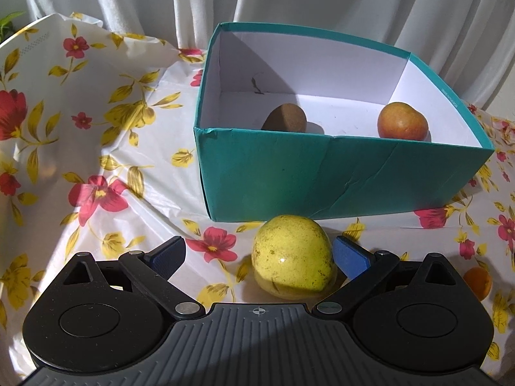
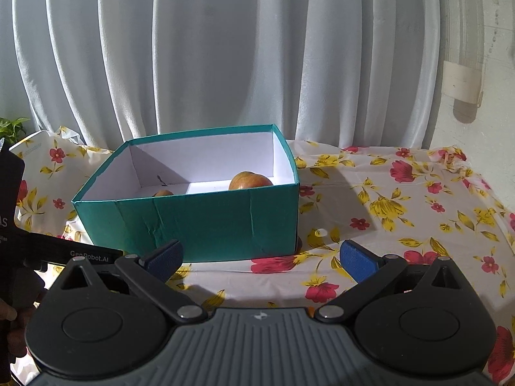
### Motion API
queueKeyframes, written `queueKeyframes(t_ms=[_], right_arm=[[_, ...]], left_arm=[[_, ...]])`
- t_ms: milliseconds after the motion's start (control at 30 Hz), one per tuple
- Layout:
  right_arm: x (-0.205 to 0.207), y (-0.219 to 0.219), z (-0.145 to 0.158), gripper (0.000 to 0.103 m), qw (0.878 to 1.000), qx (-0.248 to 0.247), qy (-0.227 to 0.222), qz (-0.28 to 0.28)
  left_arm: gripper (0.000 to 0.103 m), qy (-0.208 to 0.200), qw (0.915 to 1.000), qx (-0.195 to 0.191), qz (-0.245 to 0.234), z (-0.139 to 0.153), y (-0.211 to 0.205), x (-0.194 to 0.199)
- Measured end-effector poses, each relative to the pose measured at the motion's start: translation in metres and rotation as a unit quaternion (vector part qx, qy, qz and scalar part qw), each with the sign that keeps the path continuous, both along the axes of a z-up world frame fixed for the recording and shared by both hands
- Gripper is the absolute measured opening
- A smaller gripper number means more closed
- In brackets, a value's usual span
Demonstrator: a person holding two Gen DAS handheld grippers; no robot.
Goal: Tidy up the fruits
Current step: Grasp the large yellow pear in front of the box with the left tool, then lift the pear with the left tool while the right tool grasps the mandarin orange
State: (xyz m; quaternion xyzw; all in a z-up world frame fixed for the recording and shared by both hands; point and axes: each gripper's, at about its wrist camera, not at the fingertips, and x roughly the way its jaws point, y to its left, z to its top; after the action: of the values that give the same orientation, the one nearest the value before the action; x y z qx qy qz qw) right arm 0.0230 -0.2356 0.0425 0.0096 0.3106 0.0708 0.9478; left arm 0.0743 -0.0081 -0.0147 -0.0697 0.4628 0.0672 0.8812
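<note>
Soft, dimmish light, hard diagonal shadows inside the box (image 1: 338, 173), fisheye bending and dark corners.

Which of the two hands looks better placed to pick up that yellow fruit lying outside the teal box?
The left gripper: the round yellow fruit already sits between its open fingers. The right gripper is open over bare flowered tablecloth, with no loose fruit visible.

A floral cloth (image 2: 402, 199) covers the bench; white curtains (image 2: 209, 58) hang at twelve o'clock, a leafy plant (image 2: 11, 127) at nine.
</note>
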Motion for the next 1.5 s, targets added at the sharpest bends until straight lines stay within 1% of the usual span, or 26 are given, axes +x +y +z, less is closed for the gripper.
queueKeyframes(t_ms=[167,400,533,567,700,833,867,1200,1300,1467,1500], right_arm=[[0.000,-0.005,-0.003,0.103,1.000,0.004,0.006,-0.001],[0.002,-0.006,-0.008,0.103,1.000,0.005,0.019,-0.001],[0.003,-0.006,-0.009,0.103,1.000,0.005,0.023,0.001],[0.004,-0.005,-0.010,0.103,1.000,0.005,0.023,0.001],[0.005,-0.005,-0.010,0.103,1.000,0.005,0.027,0.002],[0.004,-0.003,-0.011,0.103,1.000,0.004,0.029,0.004],[0.004,-0.003,-0.011,0.103,1.000,0.004,0.030,0.006],[0.004,0.000,-0.015,0.102,0.999,-0.010,0.047,0.008],[0.005,0.000,-0.017,0.098,0.998,-0.014,0.053,0.006],[0.004,-0.001,-0.023,0.098,0.998,-0.018,0.058,0.000],[0.004,-0.001,-0.024,0.096,0.998,-0.019,0.058,-0.001]], left_arm=[[0.100,-0.002,0.9999,0.011,-0.006,-0.002,-0.007,0.003],[0.100,0.003,0.9999,0.010,-0.012,-0.007,-0.016,0.010],[0.100,0.014,0.9997,-0.005,-0.019,-0.014,-0.017,0.014],[0.098,0.017,0.9996,-0.009,-0.020,-0.016,-0.016,0.015],[0.081,0.031,0.9984,-0.036,-0.033,-0.022,-0.017,0.019],[0.073,0.033,0.9978,-0.039,-0.041,-0.025,-0.020,0.022],[0.069,0.033,0.9976,-0.041,-0.044,-0.026,-0.021,0.023],[0.068,0.026,0.9979,-0.025,-0.054,-0.027,-0.024,0.021],[0.068,0.029,0.9980,-0.029,-0.049,-0.026,-0.021,0.018],[0.068,0.022,0.9979,-0.033,-0.051,-0.019,-0.018,0.012],[0.068,0.019,0.9979,-0.035,-0.052,-0.016,-0.018,0.010]])
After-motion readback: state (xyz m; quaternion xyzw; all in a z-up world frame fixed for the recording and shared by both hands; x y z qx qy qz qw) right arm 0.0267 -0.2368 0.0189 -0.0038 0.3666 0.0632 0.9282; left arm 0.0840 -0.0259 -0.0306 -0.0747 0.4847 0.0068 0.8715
